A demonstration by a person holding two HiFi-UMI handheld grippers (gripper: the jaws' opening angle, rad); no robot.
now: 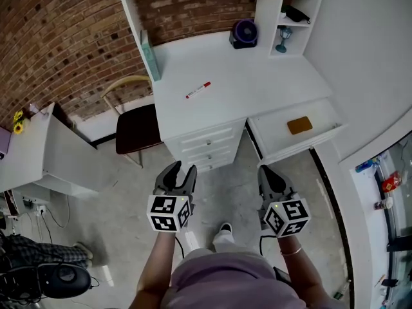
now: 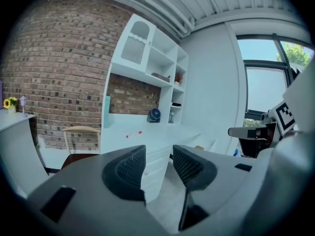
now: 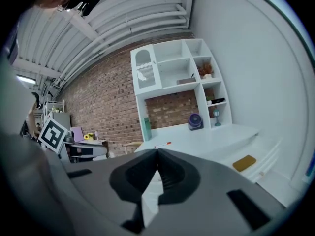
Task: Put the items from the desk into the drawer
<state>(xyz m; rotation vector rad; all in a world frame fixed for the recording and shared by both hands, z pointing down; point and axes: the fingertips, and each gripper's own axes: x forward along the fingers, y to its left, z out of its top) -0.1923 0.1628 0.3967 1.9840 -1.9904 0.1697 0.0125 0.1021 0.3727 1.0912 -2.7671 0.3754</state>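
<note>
Left gripper [image 1: 182, 170] wide, empty; right gripper [image 1: 270, 172] closed, empty; both short of white desk [image 1: 257, 82]. Red-capped white marker pen [image 1: 198, 89] on desktop; tan rectangular block [image 1: 300, 125] in desk's open right drawer [image 1: 322, 111].

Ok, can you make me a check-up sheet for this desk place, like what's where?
Surface: white desk, mostly bare.
Job's things: red-capped pen lies on the desk; the drawer is open, with a tan pad inside.
Clutter: purple fan and tall teal thing at the desk's back.
Grippers: left claw open and empty; right claw shut and empty; both are short of the desk.
Cables: thin wires on the floor, far left.
Surroundings: brick wall; chair beside the desk.
</note>
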